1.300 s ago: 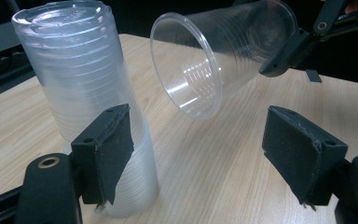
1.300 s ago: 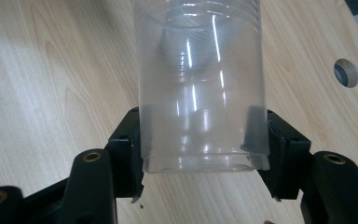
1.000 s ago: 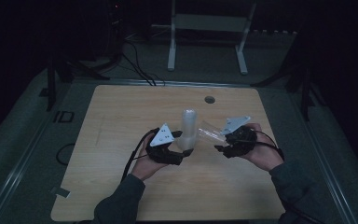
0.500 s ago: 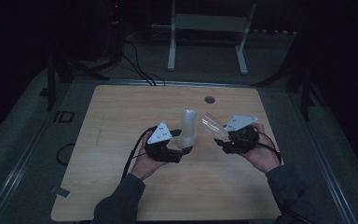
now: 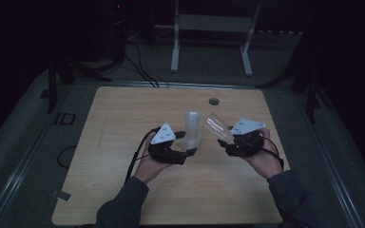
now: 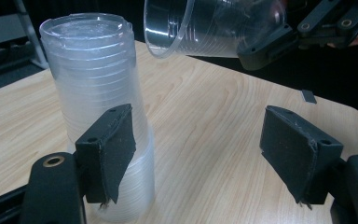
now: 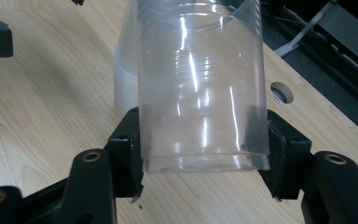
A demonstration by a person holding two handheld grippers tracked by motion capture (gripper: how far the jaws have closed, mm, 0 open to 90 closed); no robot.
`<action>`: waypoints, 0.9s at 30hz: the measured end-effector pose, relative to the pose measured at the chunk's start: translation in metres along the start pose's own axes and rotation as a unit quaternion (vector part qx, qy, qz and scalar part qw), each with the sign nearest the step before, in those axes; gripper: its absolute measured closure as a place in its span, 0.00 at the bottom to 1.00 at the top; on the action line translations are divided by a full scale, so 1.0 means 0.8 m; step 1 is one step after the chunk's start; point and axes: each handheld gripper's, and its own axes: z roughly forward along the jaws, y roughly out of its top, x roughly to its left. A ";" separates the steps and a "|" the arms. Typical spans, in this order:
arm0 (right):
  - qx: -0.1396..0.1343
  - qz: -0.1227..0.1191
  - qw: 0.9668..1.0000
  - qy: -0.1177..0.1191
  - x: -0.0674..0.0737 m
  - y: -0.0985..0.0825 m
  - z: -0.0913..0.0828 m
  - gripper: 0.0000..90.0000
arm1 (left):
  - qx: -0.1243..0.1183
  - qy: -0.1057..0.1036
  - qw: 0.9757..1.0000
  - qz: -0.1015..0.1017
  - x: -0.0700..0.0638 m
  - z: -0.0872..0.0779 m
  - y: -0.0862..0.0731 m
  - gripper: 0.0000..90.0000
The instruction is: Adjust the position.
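- Clear plastic is the material of both things you work with: one single cup (image 5: pixel 217 127) and one stack of cups (image 5: pixel 191 130). No brand, label or readable writing shows on them; in the right gripper view you see only fine moulded rings around the cup wall.
- Your right gripper (image 5: pixel 229 142) clamps the single cup near its base, one black pad on each side, and the cup is held above the table, tilted with its open mouth toward the stack. In the left gripper view this cup (image 6: pixel 214 25) hangs just above and beside the top of the stack (image 6: pixel 100 116), not touching it.
- Your left gripper (image 5: pixel 190 153) has its jaws apart. They have just been closing a little, but the stack stands beside the left pad, not between the two pads. Whether that pad touches the stack, I cannot tell.
- The stack stands upright on the wooden table (image 5: pixel 123 118), near its middle. The number of cups in it I cannot count exactly; many rims are nested together.
- One round hole (image 5: pixel 213 101) is in the table top behind the stack.
- One small grey piece like tape (image 5: pixel 61 194) lies at the near left edge of the table; no writing is readable on it.
- You hold two grippers, one in each hand, and each carries one grey three-cornered plate.
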 end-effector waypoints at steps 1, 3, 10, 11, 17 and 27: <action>-0.003 0.002 1.000 -0.002 0.000 -0.001 0.000 0.46 | -0.001 0.000 1.000 -0.001 0.000 0.000 0.000 0.29; -0.009 0.008 1.000 -0.005 0.001 -0.002 0.001 0.46 | -0.001 0.003 1.000 -0.004 0.001 -0.001 0.001 0.29; -0.034 0.022 0.999 -0.012 0.005 -0.006 0.000 0.46 | -0.005 0.003 1.000 -0.013 0.000 0.000 0.003 0.29; -0.037 0.022 0.999 -0.014 0.006 -0.006 0.000 0.46 | -0.006 0.002 1.000 -0.014 0.000 0.000 0.003 0.29; -0.059 0.033 0.997 -0.023 0.010 -0.009 -0.001 0.46 | -0.012 0.002 1.000 -0.020 -0.002 0.001 0.006 0.29; -0.092 0.046 0.994 -0.044 0.012 -0.015 -0.004 0.46 | -0.018 0.004 0.999 -0.030 -0.004 0.004 0.007 0.29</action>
